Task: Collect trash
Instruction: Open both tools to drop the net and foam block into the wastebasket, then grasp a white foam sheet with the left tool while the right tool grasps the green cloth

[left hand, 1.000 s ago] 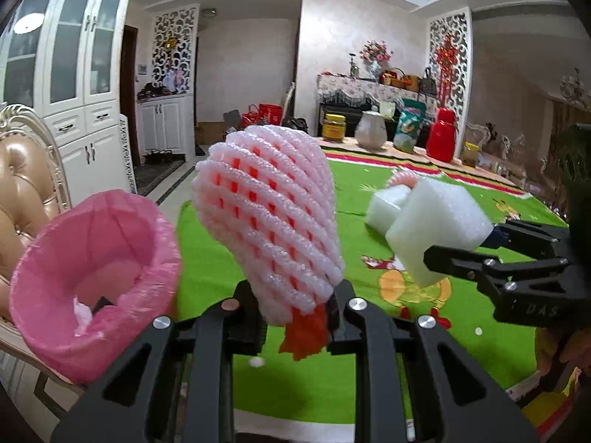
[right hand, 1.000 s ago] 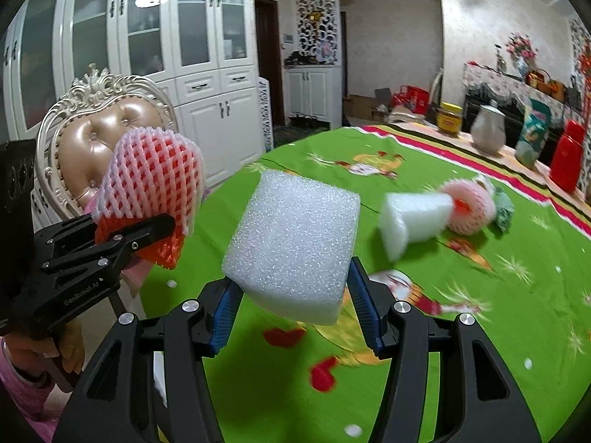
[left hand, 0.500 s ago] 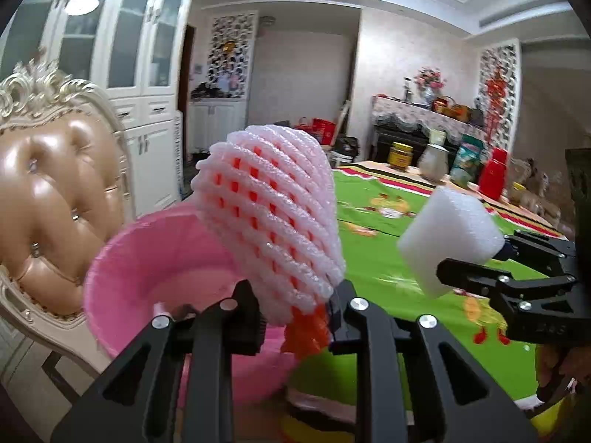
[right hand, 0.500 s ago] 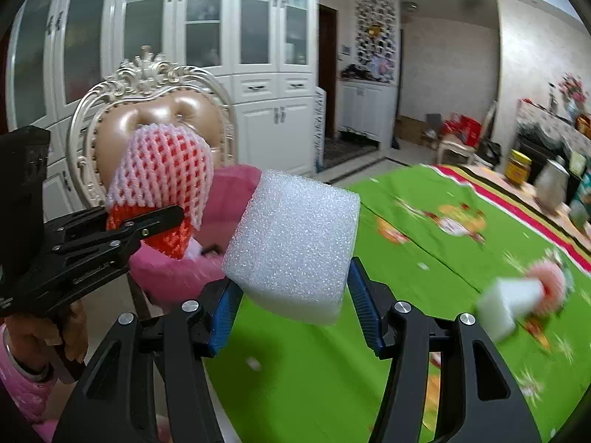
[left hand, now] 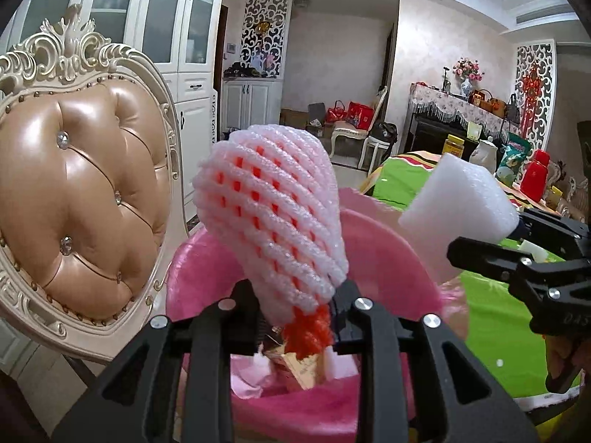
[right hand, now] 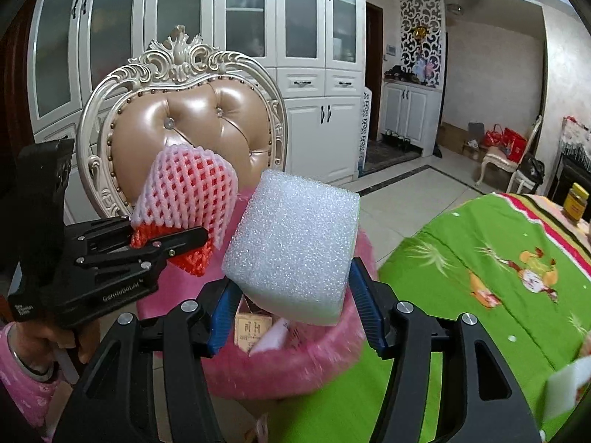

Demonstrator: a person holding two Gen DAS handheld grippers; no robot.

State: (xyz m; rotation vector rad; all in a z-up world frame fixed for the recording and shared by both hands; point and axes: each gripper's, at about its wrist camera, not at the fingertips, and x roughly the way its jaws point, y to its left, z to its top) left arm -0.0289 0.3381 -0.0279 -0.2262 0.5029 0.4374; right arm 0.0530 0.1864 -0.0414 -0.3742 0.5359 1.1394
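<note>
My left gripper (left hand: 295, 317) is shut on a white-and-red foam fruit net (left hand: 273, 214) and holds it over the open pink trash bin (left hand: 391, 258). The net also shows in the right wrist view (right hand: 184, 199), with the left gripper (right hand: 162, 247) at the left. My right gripper (right hand: 291, 313) is shut on a white foam block (right hand: 295, 243), held above the pink bin (right hand: 295, 361). The block shows at the right in the left wrist view (left hand: 458, 206). The bin holds paper scraps and a small carton (right hand: 251, 328).
An ornate tan leather chair (left hand: 74, 192) stands right behind the bin. The green tablecloth table (right hand: 480, 280) lies to the right, with another white foam piece (right hand: 565, 384) at its near edge. White cabinets (right hand: 314, 74) line the wall.
Both grippers swung left from over the table to the pink bin, carrying the net and the block. The bin now sits directly beneath them.
</note>
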